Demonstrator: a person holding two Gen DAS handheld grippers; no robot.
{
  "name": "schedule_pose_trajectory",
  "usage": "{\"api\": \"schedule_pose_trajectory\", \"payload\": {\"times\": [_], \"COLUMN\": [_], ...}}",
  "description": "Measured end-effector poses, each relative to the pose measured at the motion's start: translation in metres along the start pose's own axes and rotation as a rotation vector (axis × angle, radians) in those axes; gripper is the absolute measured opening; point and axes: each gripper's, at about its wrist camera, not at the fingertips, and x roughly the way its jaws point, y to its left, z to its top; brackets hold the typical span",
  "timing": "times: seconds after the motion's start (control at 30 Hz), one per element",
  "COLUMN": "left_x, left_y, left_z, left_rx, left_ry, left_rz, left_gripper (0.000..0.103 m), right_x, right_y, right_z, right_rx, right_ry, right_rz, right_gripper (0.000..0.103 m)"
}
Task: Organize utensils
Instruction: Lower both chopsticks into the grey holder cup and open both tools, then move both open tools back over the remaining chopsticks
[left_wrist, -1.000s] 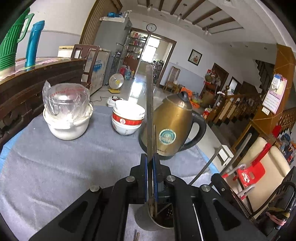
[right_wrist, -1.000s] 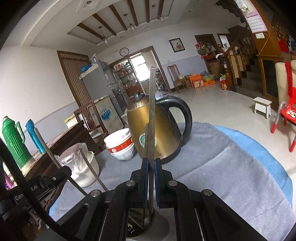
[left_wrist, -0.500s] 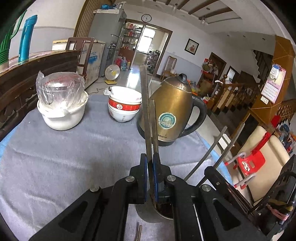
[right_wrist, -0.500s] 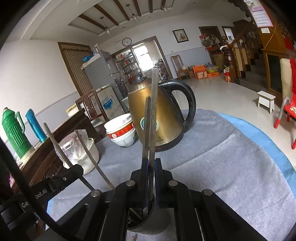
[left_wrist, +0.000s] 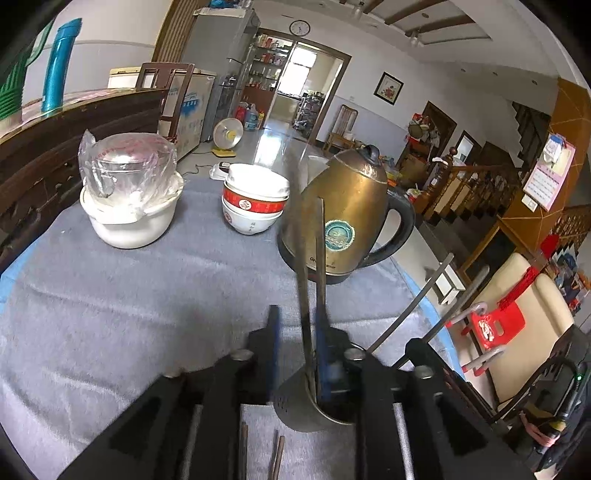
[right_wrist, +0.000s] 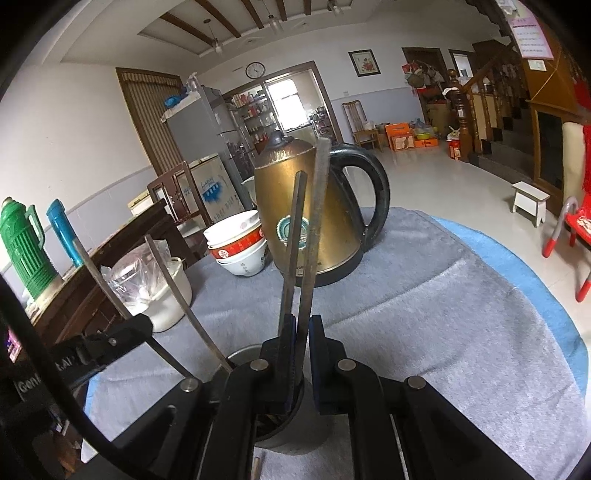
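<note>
- Where our two grippers crowd the lower part of both views, they hide much of the metal utensil cup (left_wrist: 306, 410) that stands on the grey-clothed tabletop (left_wrist: 147, 295), and we cannot make out its bottom.
- We see four long metal chopsticks standing in that cup, their lower ends lost inside it.
- Our left gripper (left_wrist: 297, 350) has just been opening; its jaws now stand spread, with two chopsticks (left_wrist: 312, 295) rising between them, close beside the right pad.
- Our right gripper (right_wrist: 301, 354) has just begun to ease; its jaws sit narrowly apart around another pair of chopsticks (right_wrist: 303, 258), and we cannot tell whether the pads press them.
- Two thin sticks (left_wrist: 277, 458) lie at the bottom edge of the left view, cut off.
- Behind the cup stand a brass-coloured kettle (left_wrist: 343, 214), two stacked bowls (left_wrist: 255, 203), and a white pot (left_wrist: 129, 218) holding something wrapped in clear plastic that we cannot identify.
</note>
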Motion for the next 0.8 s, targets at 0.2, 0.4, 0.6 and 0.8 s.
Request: {"api": "schedule_pose_trajectory", "payload": {"times": [0.2, 0.4, 0.6, 0.8], "left_x": [-0.017, -0.055, -0.102, -0.113], "left_y": [0.005, 0.029, 0.077, 0.124], "left_z": [0.003, -0.01, -0.062, -0.132], "left_rx": [-0.007, -0.012, -0.006, -0.053], "left_ry": [-0.015, -0.054, -0.028, 0.11], "left_rz": [-0.01, 0.012, 0.109, 0.201], "left_gripper": [0.04, 0.05, 0.063, 0.066], "right_x": [-0.009, -0.037, -0.089, -0.111], "right_y": [-0.002, -0.007, -0.02, -0.025], "right_z": [0.004, 0.003, -0.026, -0.093], "right_rx": [0.003, 0.01, 0.067, 0.103], "right_ry": [-0.015, -0.053, -0.051, 0.06], "right_rz": [-0.015, -0.01, 0.021, 0.024], "right_gripper": [0.042, 0.062, 0.064, 0.069]}}
